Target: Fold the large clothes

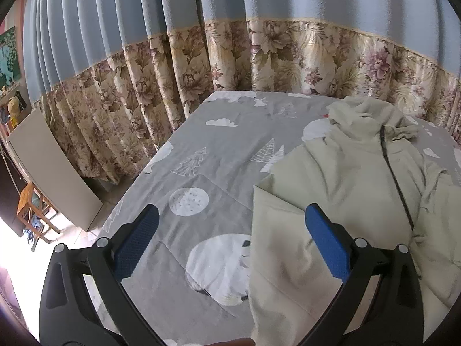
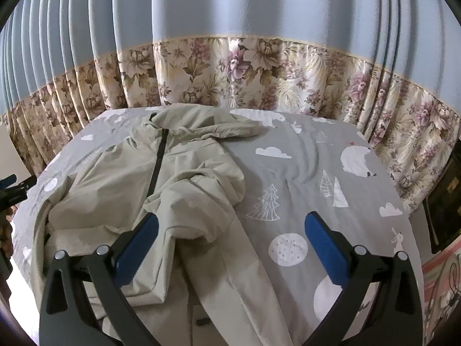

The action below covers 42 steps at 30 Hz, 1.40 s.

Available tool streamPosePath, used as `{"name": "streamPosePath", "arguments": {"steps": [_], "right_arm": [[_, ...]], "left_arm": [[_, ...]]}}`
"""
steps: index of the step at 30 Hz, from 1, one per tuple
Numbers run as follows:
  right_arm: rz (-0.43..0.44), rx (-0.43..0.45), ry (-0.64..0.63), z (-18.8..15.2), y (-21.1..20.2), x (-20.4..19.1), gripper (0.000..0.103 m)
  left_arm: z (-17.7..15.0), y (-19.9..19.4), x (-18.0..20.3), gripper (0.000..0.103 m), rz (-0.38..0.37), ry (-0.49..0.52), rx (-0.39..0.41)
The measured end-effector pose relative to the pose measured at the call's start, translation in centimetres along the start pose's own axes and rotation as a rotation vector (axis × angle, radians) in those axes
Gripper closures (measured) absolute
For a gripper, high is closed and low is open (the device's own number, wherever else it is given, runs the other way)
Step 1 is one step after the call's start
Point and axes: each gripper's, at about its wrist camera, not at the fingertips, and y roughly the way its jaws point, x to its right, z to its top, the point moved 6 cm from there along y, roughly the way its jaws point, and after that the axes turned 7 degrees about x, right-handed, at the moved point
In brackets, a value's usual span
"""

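On the bed: my jacket (image 2: pixel 161 190), a pale beige zip-up with a hood, lies spread but rumpled across the grey patterned bedsheet (image 2: pixel 302 173).
Jacket long axis: it runs away from me, hem nearest, hood (image 2: pixel 201 124) at the far end by the curtain (image 2: pixel 230 66); the dark zipper (image 2: pixel 157 167) follows that same line.
Jacket state: not yet folded, I judge; one sleeve (image 2: pixel 224 259) is bunched over the body and trails toward me on my right side, and the left edge (image 1: pixel 259 201) lies fairly flat.
Direction from my left gripper (image 1: pixel 230 219): the jacket lies to its right and ahead; the garment's left edge passes between the fingers, one blue pad (image 1: pixel 325 239) over cloth and the other over bare sheet.
Direction from my right gripper (image 2: pixel 230 225): the jacket lies to its left and ahead; the loose sleeve runs down between the fingers.
Nearer gripper: each is close to its own side; for the crumpled sleeve the right is nearer, in my judgement.
Left gripper state: spread wide, grasping nothing; whether the pad touches the cloth I cannot tell.
Right gripper state: spread wide, nothing between the pads, hovering above the sleeve as far as I can tell.
Coming move, my guess: take the sleeve with the right and lay it straight before any fold along the zipper line.
Risk: thin slippery-looking fabric may slide or drag the body with it.
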Motion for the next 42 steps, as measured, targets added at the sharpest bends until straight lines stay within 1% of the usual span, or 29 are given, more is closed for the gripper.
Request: {"name": "streamPosePath", "arguments": {"steps": [2, 6, 11, 14, 17, 20, 22, 30, 34, 36, 38, 39, 40, 41, 42], "right_arm": [[0.003, -0.012, -0.003, 0.3, 1.0, 0.0, 0.002], [0.026, -0.040, 0.004, 1.1, 3.2, -0.1, 0.002], [0.041, -0.063, -0.011, 2.0, 5.9, -0.8, 0.002], [0.043, -0.083, -0.019, 2.2, 7.6, -1.1, 0.002], [0.053, -0.118, -0.016, 2.0, 9.5, -1.3, 0.002], [0.051, -0.146, -0.018, 1.8, 11.1, -1.5, 0.002], [0.055, -0.159, -0.016, 1.8, 12.0, -1.6, 0.002], [0.064, -0.243, -0.001, 0.6, 15.6, -1.5, 0.002], [0.068, -0.275, 0.000, -0.2, 16.6, -1.5, 0.002], [0.078, -0.284, 0.006, -0.7, 16.9, -1.5, 0.007], [0.104, -0.300, 0.016, -1.1, 17.1, -1.8, 0.022], [0.115, -0.302, 0.018, -1.2, 17.2, -1.9, 0.025], [0.119, -0.304, 0.019, -1.3, 17.2, -2.1, 0.029], [0.124, -0.307, 0.018, -1.3, 17.3, -2.2, 0.036], [0.136, -0.307, 0.017, -1.4, 17.3, -2.5, 0.040]], "left_arm": [[0.2, 0.7, -0.3, 0.003, -0.003, -0.008, -0.004], [0.4, 2.9, -0.1, 0.003, -0.022, -0.003, -0.043], [0.2, 5.2, 1.4, 0.003, -0.012, 0.046, -0.071], [-0.1, 6.4, 2.3, 0.003, -0.026, 0.057, -0.098], [-0.2, 7.3, 3.4, 0.003, -0.024, 0.079, -0.107], [-0.2, 8.3, 4.4, 0.003, -0.037, 0.075, -0.127], [-0.1, 8.9, 5.0, 0.003, -0.033, 0.080, -0.132], [-0.4, 11.1, 7.2, 0.003, -0.044, 0.109, -0.173], [-0.9, 11.7, 7.9, 0.010, -0.060, 0.120, -0.193], [-1.3, 11.9, 8.4, 0.013, -0.061, 0.136, -0.198], [-1.4, 12.0, 8.9, 0.018, -0.065, 0.147, -0.200], [-1.5, 12.1, 9.1, 0.020, -0.066, 0.153, -0.199], [-1.6, 12.1, 9.3, 0.023, -0.068, 0.155, -0.200], [-1.6, 12.1, 9.4, 0.026, -0.075, 0.154, -0.201], [-1.6, 12.1, 9.5, 0.034, -0.086, 0.149, -0.201]]}}
